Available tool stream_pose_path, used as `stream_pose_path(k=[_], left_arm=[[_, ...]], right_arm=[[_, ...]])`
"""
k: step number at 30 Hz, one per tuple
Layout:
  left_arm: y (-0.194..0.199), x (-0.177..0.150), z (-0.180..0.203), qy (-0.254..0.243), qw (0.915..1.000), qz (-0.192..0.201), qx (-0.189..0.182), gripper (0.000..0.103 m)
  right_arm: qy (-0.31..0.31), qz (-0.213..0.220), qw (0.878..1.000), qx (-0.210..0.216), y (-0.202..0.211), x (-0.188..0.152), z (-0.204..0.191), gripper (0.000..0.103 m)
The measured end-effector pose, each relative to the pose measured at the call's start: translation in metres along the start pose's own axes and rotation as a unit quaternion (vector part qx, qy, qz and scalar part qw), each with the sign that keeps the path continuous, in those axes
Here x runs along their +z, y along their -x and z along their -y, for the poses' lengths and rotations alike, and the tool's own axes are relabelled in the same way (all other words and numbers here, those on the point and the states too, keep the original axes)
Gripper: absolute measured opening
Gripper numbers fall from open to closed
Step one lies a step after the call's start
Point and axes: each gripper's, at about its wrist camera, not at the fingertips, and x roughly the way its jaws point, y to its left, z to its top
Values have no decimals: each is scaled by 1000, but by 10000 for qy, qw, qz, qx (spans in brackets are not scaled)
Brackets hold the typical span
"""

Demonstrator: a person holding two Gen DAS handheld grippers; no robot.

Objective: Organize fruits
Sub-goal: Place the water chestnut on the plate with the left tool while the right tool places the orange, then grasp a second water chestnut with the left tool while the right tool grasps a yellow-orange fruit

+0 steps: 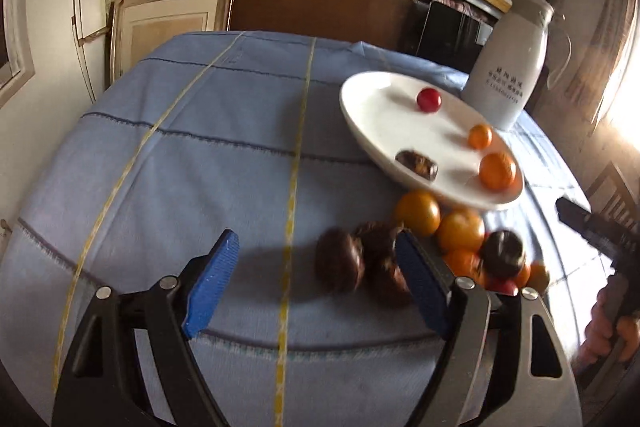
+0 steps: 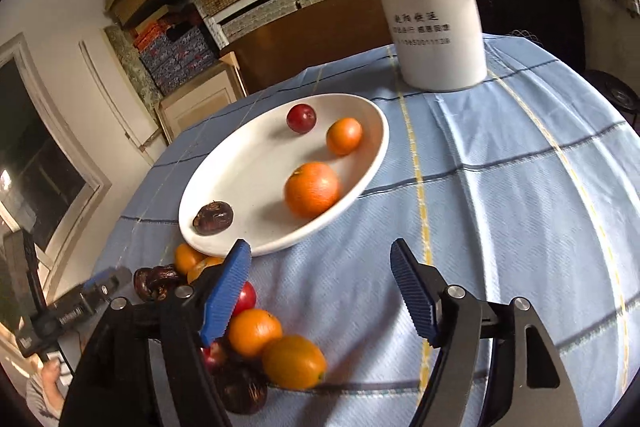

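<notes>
- The white plate (image 2: 224,195) sits on the blue checked tablecloth (image 2: 500,211), serving as the collection spot: it already holds a red fruit (image 2: 301,118), a small orange (image 2: 344,135), a larger orange (image 2: 313,189) and one dark brown fruit (image 2: 213,218), each lying apart from the others.
- The unsorted pile (image 2: 256,339) lies on the cloth just near of the plate's near rim (oranges, dark brown fruits and at least one red one, bunched so they touch), so I judge the sorting well short of done.
- The left gripper (image 1: 316,279) hangs low over the cloth with its jaws spread wide and nothing between them; its right pad (image 1: 420,279) overlaps the dark brown fruits (image 1: 340,263) at the pile's left edge, probably lining up a pick.
- The right gripper (image 2: 320,291) also has its jaws spread and empty, aimed at bare cloth to the right of the pile, with its left pad (image 2: 224,295) covering part of a red fruit.
- A white jug (image 2: 436,19) stands at the far side, beyond the plate; its top is cut off in the right view.
- Hard to read: the left view is motion-blurred, so the dark fruits' outlines smear, and whether the pad touches them I cannot tell. The gripper bodies hide the pile's nearest members, so no exact count is possible.
</notes>
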Motion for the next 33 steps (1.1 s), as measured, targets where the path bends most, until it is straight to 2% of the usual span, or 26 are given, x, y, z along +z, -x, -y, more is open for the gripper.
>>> stream_pose_path(k=[6, 8, 9, 12, 13, 16, 24, 27, 30, 33], left_arm=[[-9, -10, 4, -215, 9988, -162, 403, 78], [-15, -12, -2, -260, 9976, -239, 596, 84], [-14, -11, -5, -236, 9966, -236, 748, 88], [-4, -9, -23, -12, 9928, -78, 1193, 89], [-1, -9, -25, 52, 9927, -49, 1201, 89], [8, -10, -32, 186, 9959, 89, 886, 89], [-6, -11, 4, -811, 9890, 140, 1226, 88], [-17, -8, 11, -995, 9878, 23, 1200, 83], [-25, -4, 8, -920, 9901, -109, 1052, 81], [-35, 1, 4, -807, 9930, -287, 816, 70]], right_arm=[[-273, 21, 9996, 53, 11, -7, 13, 75], [-279, 20, 9996, 69, 12, -8, 13, 75], [-271, 29, 9996, 69, 12, -8, 13, 75], [-284, 45, 9996, 81, 13, -7, 13, 75], [-306, 43, 9995, 103, 13, -7, 13, 75], [-312, 35, 9994, 128, 14, -7, 13, 75], [-168, -48, 9998, 98, 14, -13, 7, 75], [-102, -78, 9999, 88, 15, -16, 5, 75], [-1, -97, 9999, 61, 15, -19, 2, 75], [106, -179, 9998, 25, 13, -23, -1, 75]])
